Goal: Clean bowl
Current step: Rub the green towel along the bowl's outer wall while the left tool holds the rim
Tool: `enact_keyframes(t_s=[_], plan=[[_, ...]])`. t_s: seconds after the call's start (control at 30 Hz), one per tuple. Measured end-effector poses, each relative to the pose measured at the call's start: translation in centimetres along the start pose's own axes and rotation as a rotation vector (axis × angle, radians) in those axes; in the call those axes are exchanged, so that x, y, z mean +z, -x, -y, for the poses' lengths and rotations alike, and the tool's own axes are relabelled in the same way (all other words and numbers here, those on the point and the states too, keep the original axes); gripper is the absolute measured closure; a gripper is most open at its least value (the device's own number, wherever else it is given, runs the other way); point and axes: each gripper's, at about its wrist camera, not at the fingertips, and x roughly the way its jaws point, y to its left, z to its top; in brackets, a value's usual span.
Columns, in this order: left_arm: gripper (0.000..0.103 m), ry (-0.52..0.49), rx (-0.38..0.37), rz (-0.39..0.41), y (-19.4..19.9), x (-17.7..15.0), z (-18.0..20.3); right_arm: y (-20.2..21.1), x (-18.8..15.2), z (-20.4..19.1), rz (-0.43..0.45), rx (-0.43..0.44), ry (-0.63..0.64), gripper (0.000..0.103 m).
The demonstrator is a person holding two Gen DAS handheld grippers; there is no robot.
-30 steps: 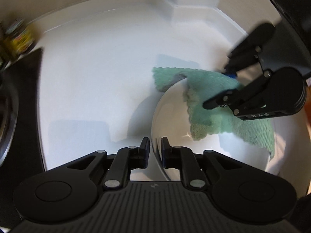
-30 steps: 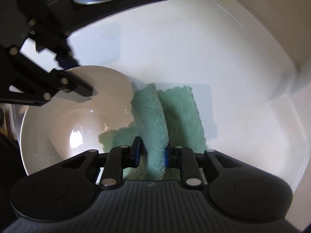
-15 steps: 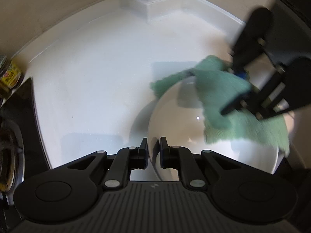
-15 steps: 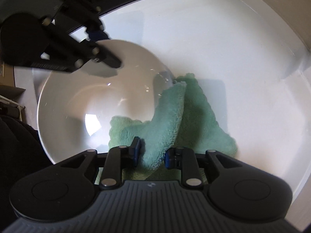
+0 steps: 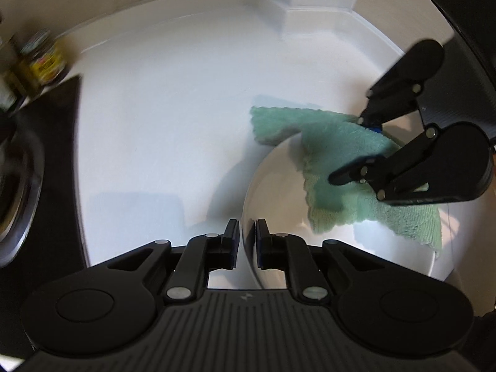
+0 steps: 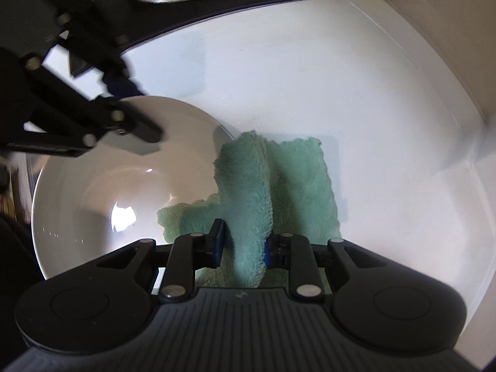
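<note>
Left wrist view: left gripper (image 5: pixel 247 241) straddles the white bowl (image 5: pixel 279 186) rim on the countertop (image 5: pixel 155 124), jaws opening, pads seemingly on it. Right gripper (image 6: pixel 242 245) clenched on green cloth (image 6: pixel 248 192) draped over the far rim, jaws closing.

A glossy white bowl (image 6: pixel 93 186) sits on a plain white surface (image 6: pixel 341 77). A mint-green fuzzy cloth (image 6: pixel 248 192) drapes over its rim. Both grippers are matte black with blue pads on the fingers (image 6: pixel 219 241). The stovetop (image 6: pixel 217 3) is black; a blurred jar (image 5: pixel 46 59) shows yellow.
</note>
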Motion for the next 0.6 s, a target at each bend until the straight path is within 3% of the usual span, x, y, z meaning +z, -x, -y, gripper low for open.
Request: enact_keyframes(t_s=[0.2, 0.4, 0.5, 0.6], plan=[[0.097, -0.020, -0.013, 0.012, -0.2, 0.5, -0.6, 0.8, -1.0, 0.4, 0.017, -0.023, -0.084, 0.084], [0.096, -0.187, -0.021, -0.011, -1.6, 1.9, 0.1, 1.1, -1.4, 0.6, -0.058, 0.076, -0.007, 0.084], [0.094, -0.276, -0.007, -0.025, -1.8, 2.3, 0.6, 0.7, -0.3, 1.0, -0.074, 0.063, 0.065, 0.082], [0.094, -0.300, -0.006, -0.030, -2.0, 2.7, 0.5, 0.2, 1.0, 0.9, -0.073, 0.032, 0.124, 0.082]])
